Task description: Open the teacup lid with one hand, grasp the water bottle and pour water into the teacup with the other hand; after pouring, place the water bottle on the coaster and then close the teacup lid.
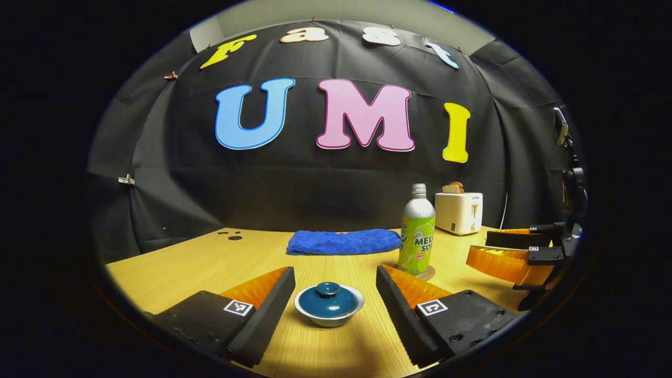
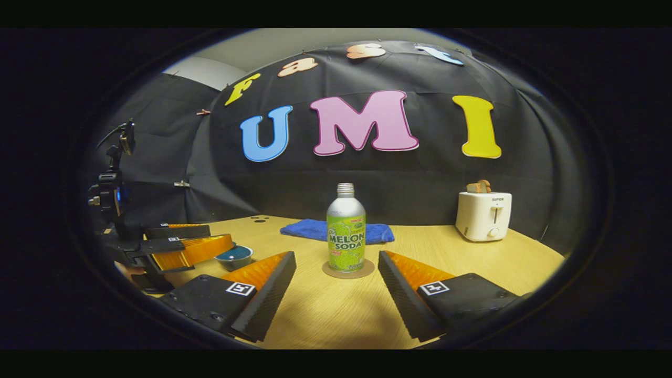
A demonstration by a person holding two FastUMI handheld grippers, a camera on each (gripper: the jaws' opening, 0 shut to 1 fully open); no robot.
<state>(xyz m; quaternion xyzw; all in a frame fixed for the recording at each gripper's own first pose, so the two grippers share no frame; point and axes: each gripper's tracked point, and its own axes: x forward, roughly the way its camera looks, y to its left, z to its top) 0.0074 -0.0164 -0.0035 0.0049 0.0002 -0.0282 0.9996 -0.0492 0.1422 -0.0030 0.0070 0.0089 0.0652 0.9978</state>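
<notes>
A white teacup (image 1: 329, 310) with a dark teal lid (image 1: 328, 298) sits on the wooden table, straight ahead of my open left gripper (image 1: 335, 281) and just beyond its fingertips. In the right gripper view the teacup (image 2: 234, 257) shows at the left, beside the left gripper (image 2: 181, 242). The green melon soda bottle (image 2: 346, 235) stands upright and uncapped on a round coaster (image 2: 348, 271), ahead of my open right gripper (image 2: 337, 268). From the left gripper view the bottle (image 1: 417, 231) is to the right of the cup, with the right gripper (image 1: 512, 251) farther right.
A blue towel (image 1: 344, 242) lies folded at the back of the table (image 1: 210, 262). A white toaster (image 2: 483, 215) with toast in it stands at the back right. A camera stand (image 2: 113, 189) rises at the left in the right gripper view.
</notes>
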